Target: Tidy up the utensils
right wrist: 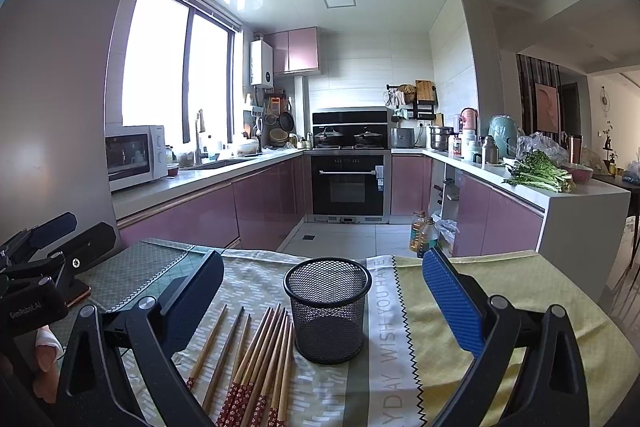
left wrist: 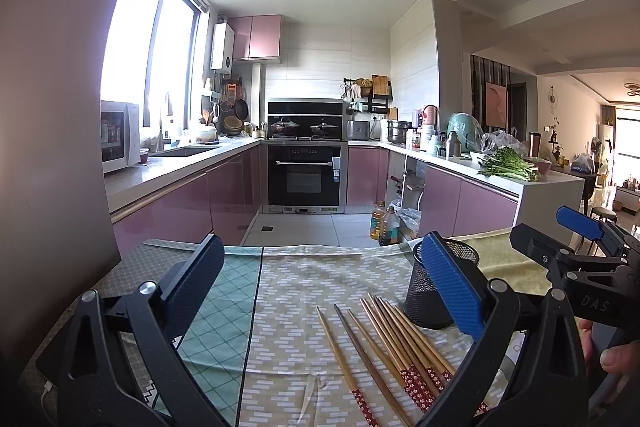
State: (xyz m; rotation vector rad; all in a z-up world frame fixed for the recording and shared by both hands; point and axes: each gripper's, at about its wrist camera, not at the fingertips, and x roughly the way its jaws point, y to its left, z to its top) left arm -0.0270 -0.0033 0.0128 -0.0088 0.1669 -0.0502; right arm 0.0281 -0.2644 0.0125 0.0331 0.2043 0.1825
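Observation:
Several wooden chopsticks point(left wrist: 396, 351) with red patterned ends lie loose on the cloth-covered table point(left wrist: 304, 283), just left of an upright, empty black mesh holder point(left wrist: 432, 287). My left gripper point(left wrist: 320, 287) is open and empty, held above the table before the chopsticks. My right gripper point(right wrist: 324, 295) is open and empty, its jaws wide to either side of the mesh holder point(right wrist: 328, 311), with the chopsticks point(right wrist: 256, 363) lying left of the holder. The right gripper shows in the left wrist view point(left wrist: 576, 235); the left gripper shows in the right wrist view point(right wrist: 44, 247).
The table carries a green patterned cloth point(left wrist: 224, 307) at left and a yellow cloth point(right wrist: 500, 303) at right. Beyond its far edge lies the kitchen floor, with oil bottles point(left wrist: 384, 225), purple cabinets, an oven point(left wrist: 304, 175) and a counter with greens point(left wrist: 508, 167).

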